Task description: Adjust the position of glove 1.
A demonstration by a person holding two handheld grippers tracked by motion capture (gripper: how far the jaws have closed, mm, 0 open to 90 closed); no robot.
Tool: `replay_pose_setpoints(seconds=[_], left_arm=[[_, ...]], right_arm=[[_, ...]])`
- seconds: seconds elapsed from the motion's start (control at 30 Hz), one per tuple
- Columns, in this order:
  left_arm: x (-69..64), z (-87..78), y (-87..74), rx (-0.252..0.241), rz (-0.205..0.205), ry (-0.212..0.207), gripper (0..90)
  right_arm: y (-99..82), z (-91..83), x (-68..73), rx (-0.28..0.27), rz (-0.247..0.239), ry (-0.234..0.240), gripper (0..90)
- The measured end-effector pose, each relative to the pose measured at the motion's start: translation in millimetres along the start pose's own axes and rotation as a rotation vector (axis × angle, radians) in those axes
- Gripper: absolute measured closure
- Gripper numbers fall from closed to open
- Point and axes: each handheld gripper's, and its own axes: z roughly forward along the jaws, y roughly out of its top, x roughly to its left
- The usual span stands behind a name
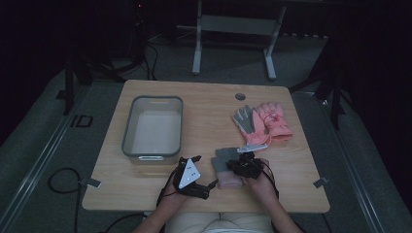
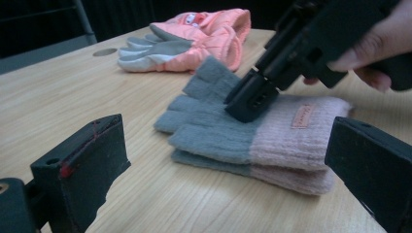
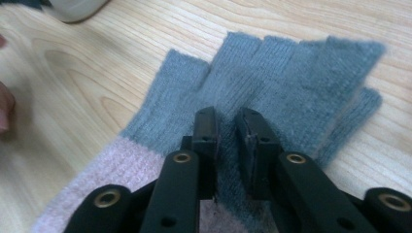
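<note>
A pair of knit fingerless gloves, grey at the fingers and pink at the cuff, lies stacked near the table's front edge. My right gripper points down onto them. In the right gripper view its jaws stand a narrow gap apart, tips on the grey knit, with fabric showing in the gap and not pinched. The left gripper view shows those tips resting on the top glove. My left gripper sits just left of the gloves, open wide and facing them, holding nothing.
A pair of pink and grey padded gloves lies at the right back of the wooden table. A clear plastic bin stands on the left half. A round cable hole sits near the far edge.
</note>
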Motion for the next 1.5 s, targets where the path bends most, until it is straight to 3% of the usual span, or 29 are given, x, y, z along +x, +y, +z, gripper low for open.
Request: replay_pose_setpoints(seconds=[0.13, 0.23, 0.3, 0.37, 0.43, 0.5, 0.63, 0.77, 0.87, 0.93, 1.07, 1.23, 1.33, 1.5], left_arm=[[-6.6, 0.1, 7.4, 0.04, 0.017, 0.009, 1.0], [-7.5, -0.6, 18.1, 0.056, -0.042, -0.034, 5.9], [-8.9, 0.8, 25.0, 0.079, -0.041, -0.043, 6.1], [-11.6, 2.5, 30.1, 0.107, 0.003, -0.03, 6.2], [-10.7, 4.9, 33.0, 0.104, 0.018, -0.11, 6.2], [-12.8, 12.1, 36.6, 0.137, 0.047, -0.159, 6.2], [-19.2, 26.8, 36.7, 0.194, 0.157, -0.192, 10.4], [-24.5, 39.5, 32.1, 0.258, 0.231, -0.236, 17.3], [-31.2, 46.0, 28.7, 0.29, 0.293, -0.255, 25.5], [-34.6, 49.6, 26.4, 0.317, 0.346, -0.233, 27.2], [-33.2, 52.2, 26.6, 0.368, 0.392, -0.198, 33.2], [-34.0, 52.9, 26.7, 0.368, 0.386, -0.177, 39.2], [-33.5, 53.5, 28.3, 0.385, 0.384, -0.177, 42.8], [-25.0, 53.3, 30.6, 0.39, 0.32, -0.211, 50.9]], right_arm=[[7.9, -13.7, -4.4, -0.036, -0.026, 0.006, 63.6], [15.8, -26.9, -11.5, -0.075, -0.019, -0.002, 56.6], [21.5, -34.2, -17.7, -0.093, -0.017, 0.0, 57.0], [27.3, -39.5, -22.8, -0.113, -0.022, 0.002, 57.1], [33.4, -42.1, -28.0, -0.119, -0.029, -0.003, 56.6], [39.4, -42.2, -32.7, -0.122, -0.027, -0.006, 56.6], [48.8, -35.4, -41.6, -0.116, -0.012, 0.0, 55.1], [51.2, -22.5, -45.8, -0.09, 0.006, 0.004, 52.5], [50.6, -12.5, -49.9, -0.066, 0.034, 0.003, 48.5], [48.8, -5.3, -52.4, -0.045, 0.04, 0.001, 45.8], [41.6, 7.2, -57.7, 0.008, 0.051, -0.01, 42.9], [32.4, 17.7, -56.4, 0.068, 0.031, -0.027, 35.6], [29.1, 20.2, -57.3, 0.073, 0.04, -0.025, 34.7], [26.8, 18.8, -55.4, 0.065, 0.06, -0.003, 39.1]])
